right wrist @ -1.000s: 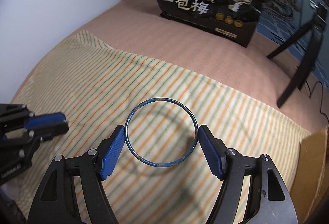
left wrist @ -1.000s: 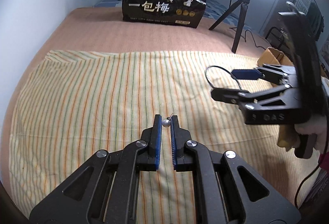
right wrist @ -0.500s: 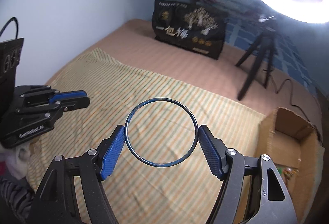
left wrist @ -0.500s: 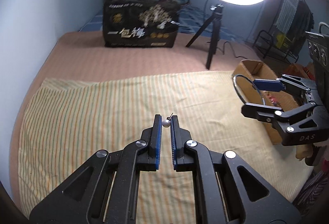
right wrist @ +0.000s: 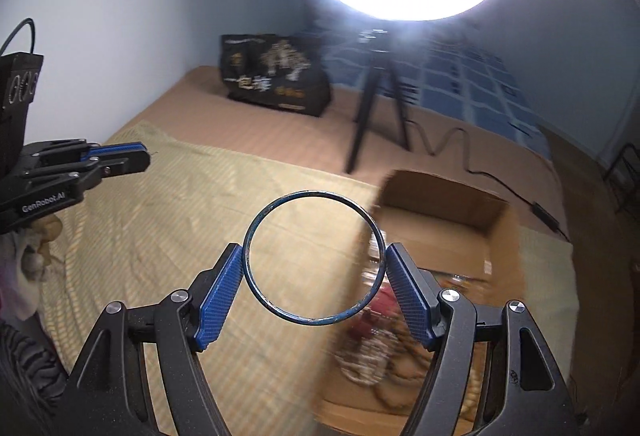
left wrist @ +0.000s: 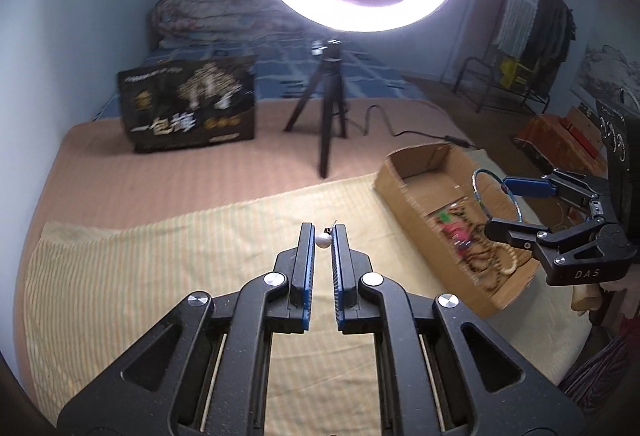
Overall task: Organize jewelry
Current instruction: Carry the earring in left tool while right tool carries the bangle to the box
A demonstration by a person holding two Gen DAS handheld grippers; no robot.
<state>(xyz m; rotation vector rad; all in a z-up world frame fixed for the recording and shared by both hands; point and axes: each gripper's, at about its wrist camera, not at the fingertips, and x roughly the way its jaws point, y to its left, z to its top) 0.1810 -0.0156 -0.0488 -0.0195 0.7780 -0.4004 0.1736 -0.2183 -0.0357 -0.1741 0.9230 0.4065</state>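
**Bangle and pearl nearing the box**

At lower centre of the right wrist view, the right tool [right wrist: 315, 276] is clamping the bangle [right wrist: 315, 259] across its width, now hanging at the near edge of the box [right wrist: 496, 232]; a second ago only striped cloth [right wrist: 168, 220] lay beneath it. Centre frame in the left view, the left tool [left wrist: 323, 242] is pinching a pearl [left wrist: 322, 241], fingers nearly together, over the cloth with the box coming in at right. Both pieces are probably about to be dropped among the beads [left wrist: 492, 256] inside.

Right tool [right wrist: 314, 278] clamps blue bangle [right wrist: 256, 236] — above box [right wrist: 502, 232].
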